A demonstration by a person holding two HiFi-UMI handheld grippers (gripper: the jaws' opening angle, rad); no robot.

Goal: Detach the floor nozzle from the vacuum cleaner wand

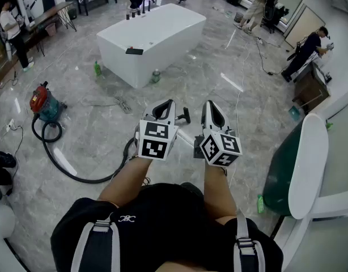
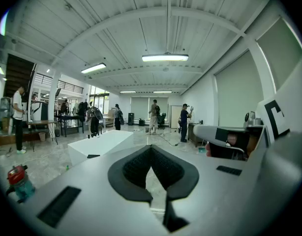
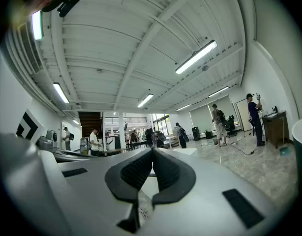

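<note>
A red and teal vacuum cleaner (image 1: 43, 103) stands on the grey marble floor at the left; it also shows low at the left in the left gripper view (image 2: 18, 181). Its black hose (image 1: 77, 174) loops across the floor toward my hands. A small black part (image 1: 185, 116), perhaps the wand's end, peeks out between the grippers; the floor nozzle is hidden. My left gripper (image 1: 165, 107) and right gripper (image 1: 212, 111) hover side by side above the floor, both shut on nothing. Each gripper view shows its own gripper, left (image 2: 151, 154) and right (image 3: 152, 156), with black pads pressed together.
A white bathtub (image 1: 151, 35) stands ahead, with green bottles (image 1: 97, 68) (image 1: 156, 76) on the floor beside it. A dark green tub with a white rim (image 1: 287, 169) is close on the right. Several people stand at the room's edges. A cable (image 1: 259, 55) runs across the floor.
</note>
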